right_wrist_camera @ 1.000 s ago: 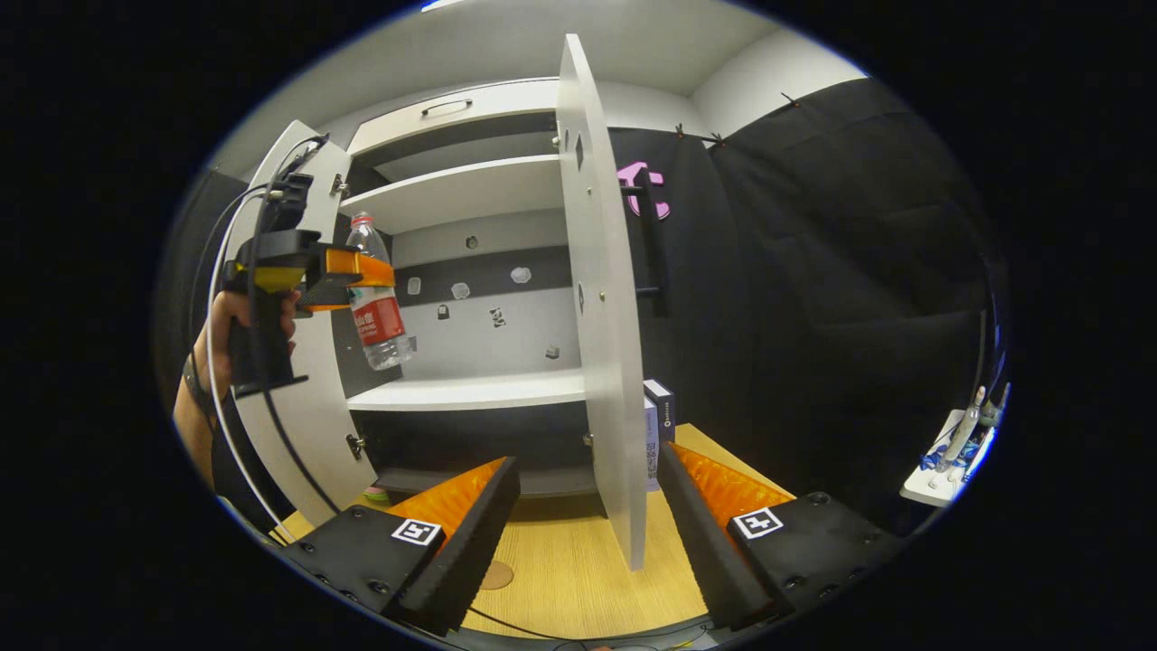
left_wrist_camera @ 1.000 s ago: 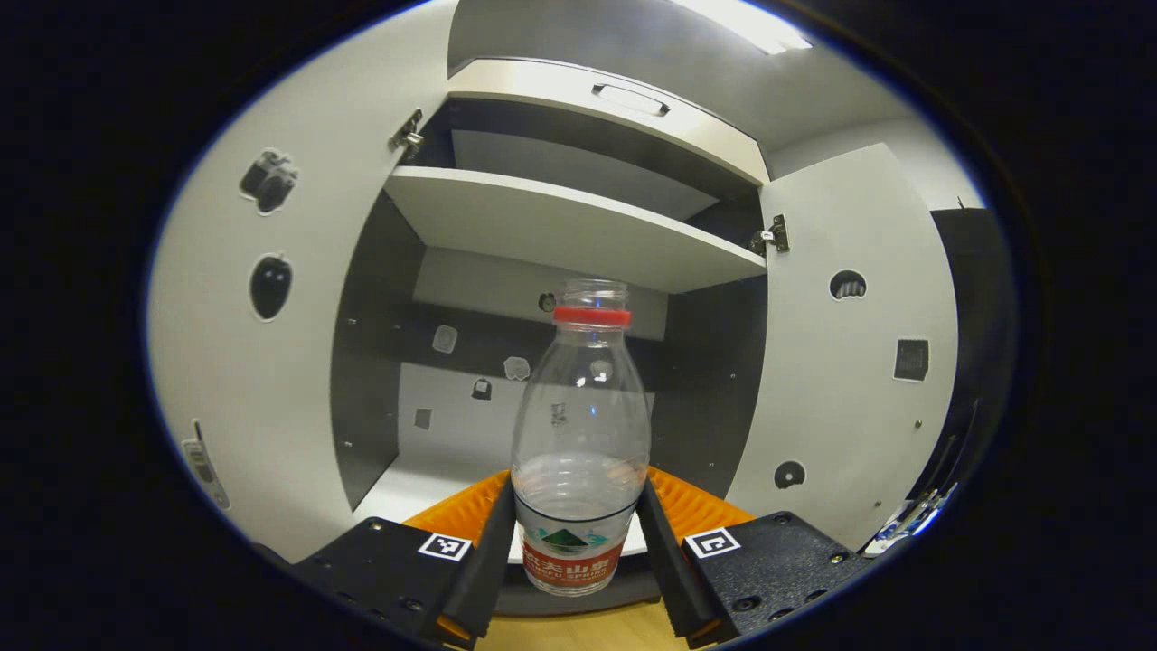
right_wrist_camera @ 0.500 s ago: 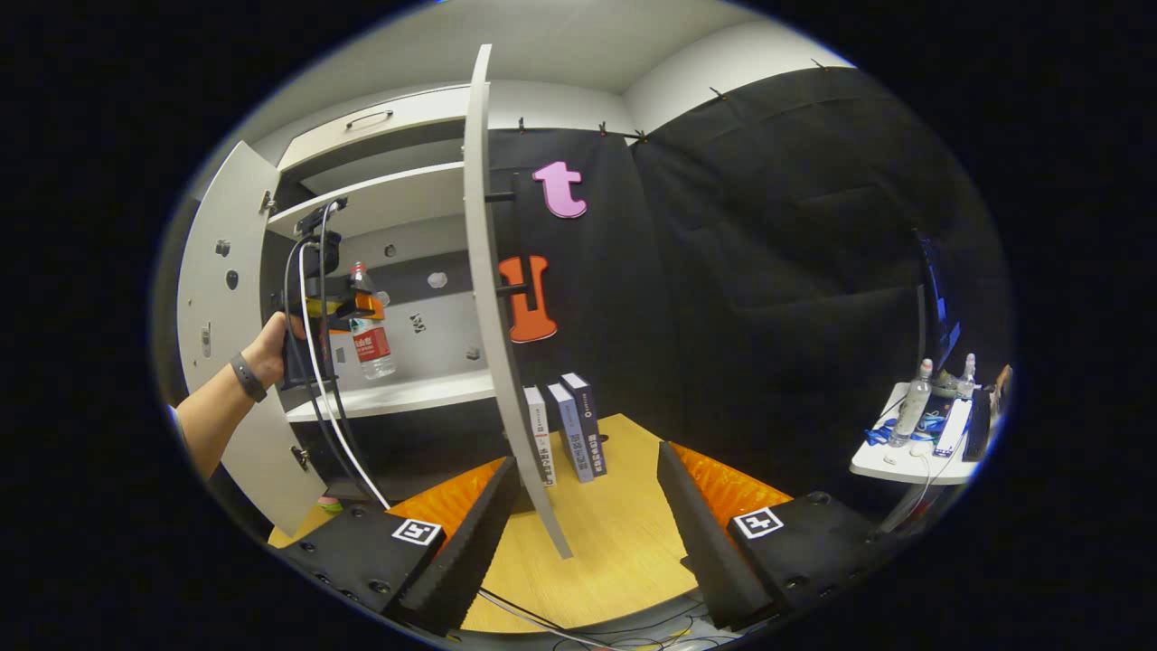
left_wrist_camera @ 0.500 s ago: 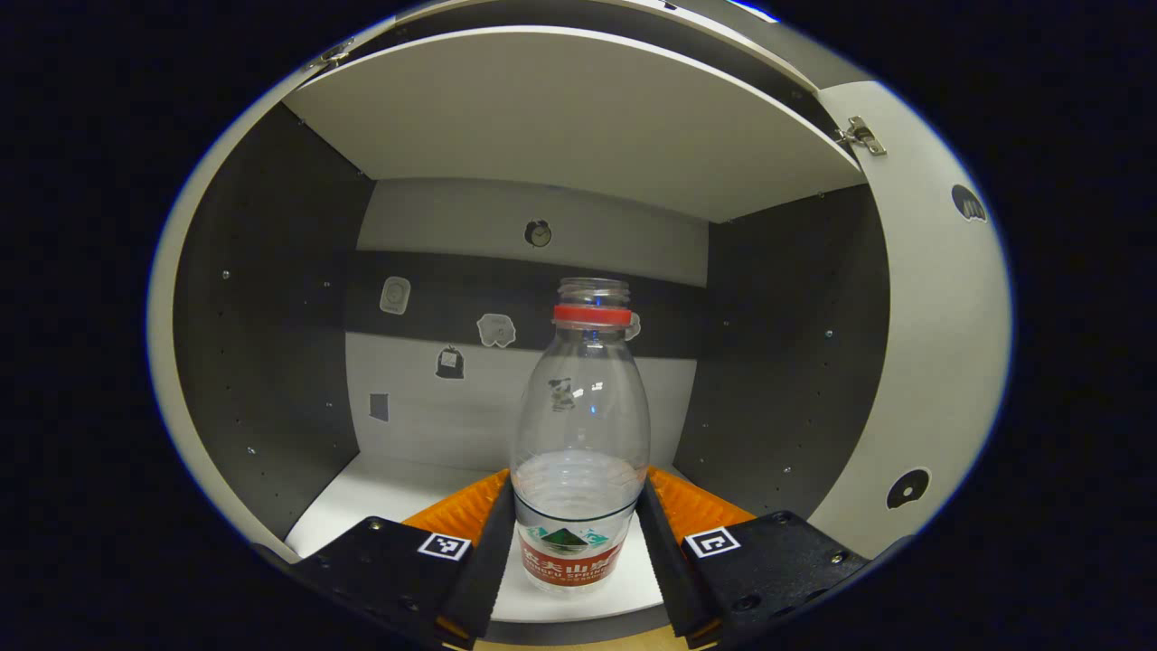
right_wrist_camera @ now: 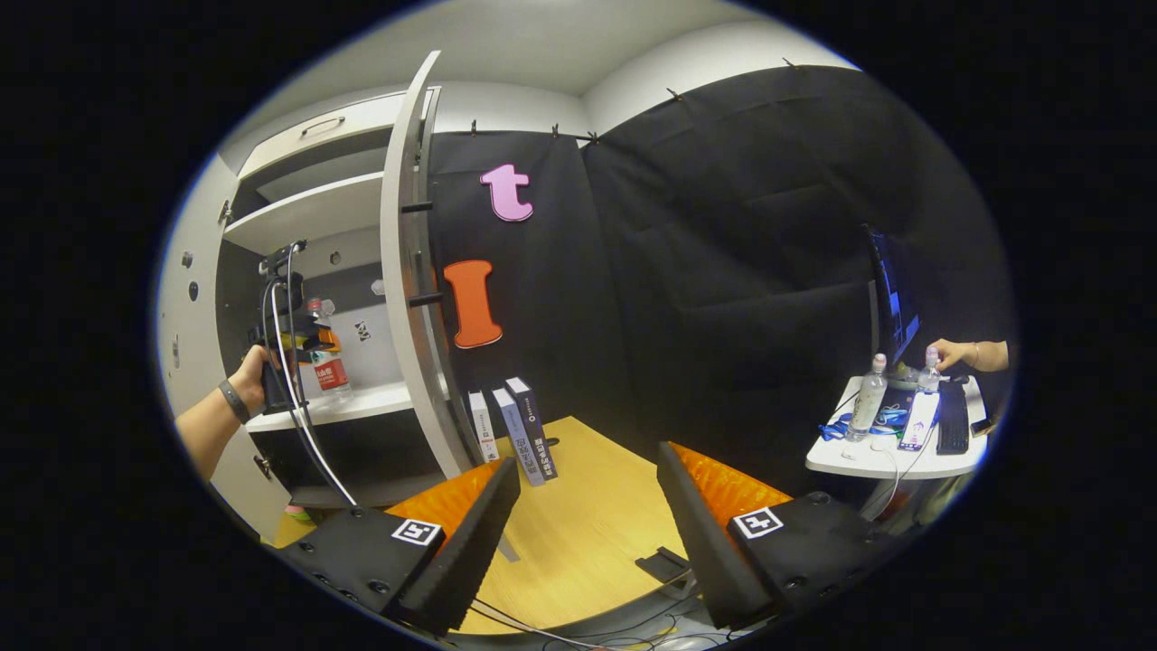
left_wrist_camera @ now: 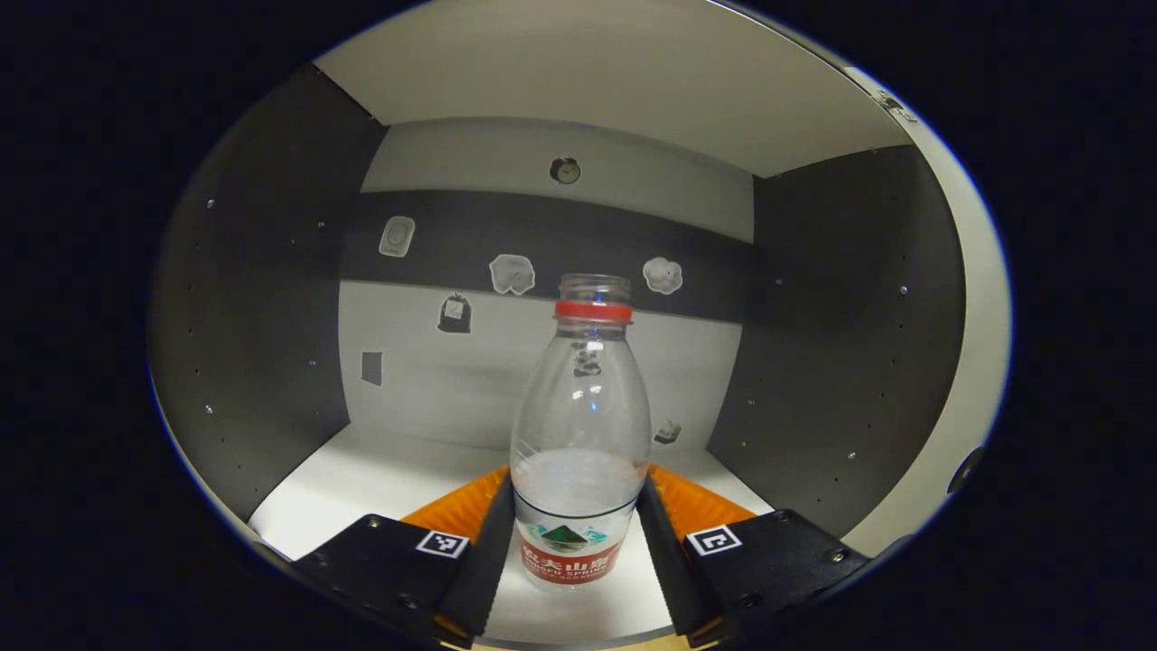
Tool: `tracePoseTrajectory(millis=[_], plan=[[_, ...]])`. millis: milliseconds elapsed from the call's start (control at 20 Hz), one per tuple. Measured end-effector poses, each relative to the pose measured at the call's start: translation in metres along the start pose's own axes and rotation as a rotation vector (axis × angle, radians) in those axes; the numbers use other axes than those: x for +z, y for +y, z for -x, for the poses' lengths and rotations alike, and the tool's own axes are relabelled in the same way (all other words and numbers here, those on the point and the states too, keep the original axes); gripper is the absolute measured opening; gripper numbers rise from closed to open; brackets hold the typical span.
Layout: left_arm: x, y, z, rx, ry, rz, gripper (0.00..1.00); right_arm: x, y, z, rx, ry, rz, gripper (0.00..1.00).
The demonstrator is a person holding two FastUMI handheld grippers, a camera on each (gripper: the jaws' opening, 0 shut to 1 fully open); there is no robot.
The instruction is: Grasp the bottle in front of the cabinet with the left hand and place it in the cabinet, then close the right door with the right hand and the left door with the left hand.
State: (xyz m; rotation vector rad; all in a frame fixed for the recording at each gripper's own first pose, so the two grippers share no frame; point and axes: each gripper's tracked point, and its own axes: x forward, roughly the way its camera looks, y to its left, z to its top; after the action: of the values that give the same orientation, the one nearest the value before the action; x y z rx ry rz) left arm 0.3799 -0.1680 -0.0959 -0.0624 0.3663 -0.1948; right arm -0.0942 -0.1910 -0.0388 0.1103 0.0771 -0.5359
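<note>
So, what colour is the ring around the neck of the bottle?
Red. The ring on the bottle shows best in the left gripper view.

bottle [left_wrist_camera: 579, 434] base hidden between left gripper [left_wrist_camera: 575, 533] fingers, right door [right_wrist_camera: 409, 271] hiding part of cabinet interior

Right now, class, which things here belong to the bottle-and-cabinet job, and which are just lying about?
Belong to the job:
bottle, held in the left gripper
cabinet shelf
right door
left door
right gripper, open

Lying about:
books on the table
side table with bottles, a keyboard and a person's hand
</note>
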Motion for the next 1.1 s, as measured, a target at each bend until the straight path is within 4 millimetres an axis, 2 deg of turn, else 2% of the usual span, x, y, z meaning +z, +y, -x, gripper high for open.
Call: tracePoseTrajectory(millis=[200,300,350,500,600,800,950,1100], plan=[[-0.006,-0.003,-0.002,-0.003,0.006,-0.053,0.79,-0.004,0.009,-0.005,0.013,0.012,0.013,1.00],[-0.012,-0.005,-0.005,-0.012,0.016,-0.053,0.88,-0.005,0.012,-0.006,0.021,0.017,0.015,1.00],[-0.013,-0.006,-0.004,-0.018,0.018,-0.037,0.97,-0.005,0.013,-0.006,0.024,0.019,0.018,1.00],[-0.006,-0.004,0.004,-0.017,-0.014,-0.003,0.95,-0.003,0.012,-0.006,0.021,0.019,0.028,1.00],[0.009,-0.001,0.016,-0.012,-0.062,-0.006,0.95,-0.003,0.011,-0.007,0.024,0.020,0.029,1.00],[0.048,-0.012,0.052,-0.060,-0.153,-0.021,0.95,-0.002,0.019,-0.010,0.049,0.025,0.033,1.00],[0.079,-0.016,0.093,-0.082,-0.231,-0.036,0.95,0.000,0.031,-0.012,0.089,0.024,0.034,1.00],[0.102,-0.018,0.142,-0.096,-0.297,-0.042,0.94,0.002,0.044,-0.013,0.138,0.027,0.031,1.00]])
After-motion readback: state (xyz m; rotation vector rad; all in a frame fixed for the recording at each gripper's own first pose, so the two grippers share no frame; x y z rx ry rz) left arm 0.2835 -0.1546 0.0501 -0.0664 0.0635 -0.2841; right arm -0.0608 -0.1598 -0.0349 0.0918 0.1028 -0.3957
